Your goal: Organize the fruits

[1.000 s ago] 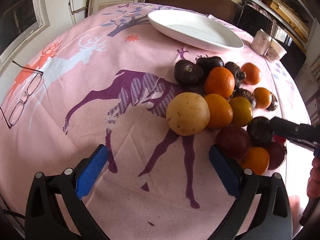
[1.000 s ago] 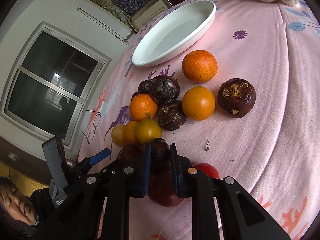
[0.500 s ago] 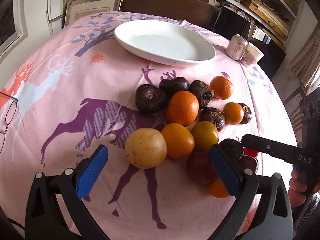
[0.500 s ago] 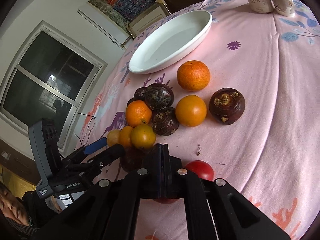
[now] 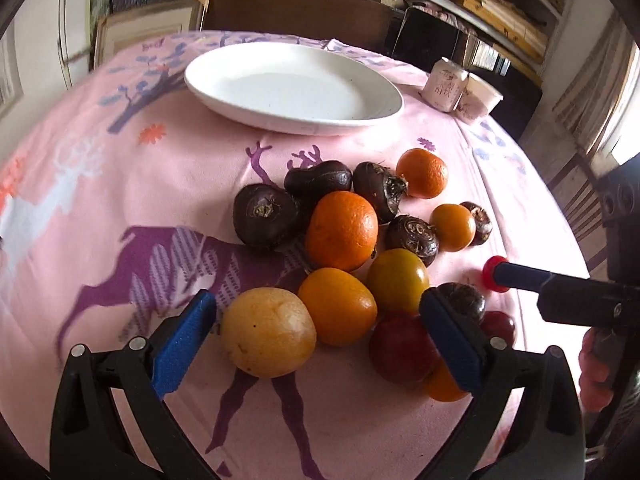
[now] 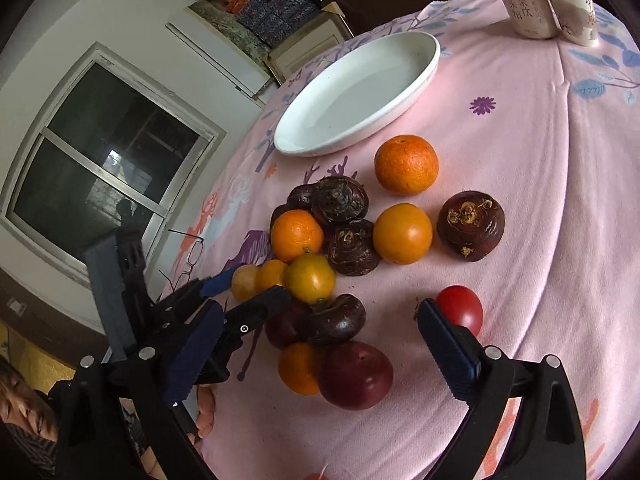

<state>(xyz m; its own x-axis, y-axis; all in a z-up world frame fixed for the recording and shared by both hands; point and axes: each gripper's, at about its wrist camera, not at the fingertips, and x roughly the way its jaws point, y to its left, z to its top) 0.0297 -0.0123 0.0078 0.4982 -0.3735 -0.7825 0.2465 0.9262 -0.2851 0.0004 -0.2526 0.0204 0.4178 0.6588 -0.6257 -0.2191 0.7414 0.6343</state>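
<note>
A pile of fruit lies on the pink tablecloth: oranges (image 5: 342,230), dark brown bulbs (image 5: 266,220), a yellow fruit (image 5: 268,332), a dark red plum (image 6: 356,374) and a red tomato (image 6: 460,308). An empty white plate (image 5: 292,88) stands behind the pile. My left gripper (image 5: 320,340) is open, and the yellow fruit and an orange (image 5: 338,312) sit between its blue pads, untouched. My right gripper (image 6: 320,350) has its jaws opening wide; the plum, a small orange (image 6: 300,368) and a dark bulb (image 6: 336,320) lie loose between them.
A drink can (image 6: 520,4) and a paper cup (image 6: 572,4) stand at the table's far right. Glasses (image 6: 192,252) lie near the left edge by the window. A hand (image 5: 596,368) holds the right gripper. Bookshelves run behind the table.
The right gripper's jaws went from shut to wide open. The left gripper moved toward the pile, so the yellow fruit and an orange now lie between its pads.
</note>
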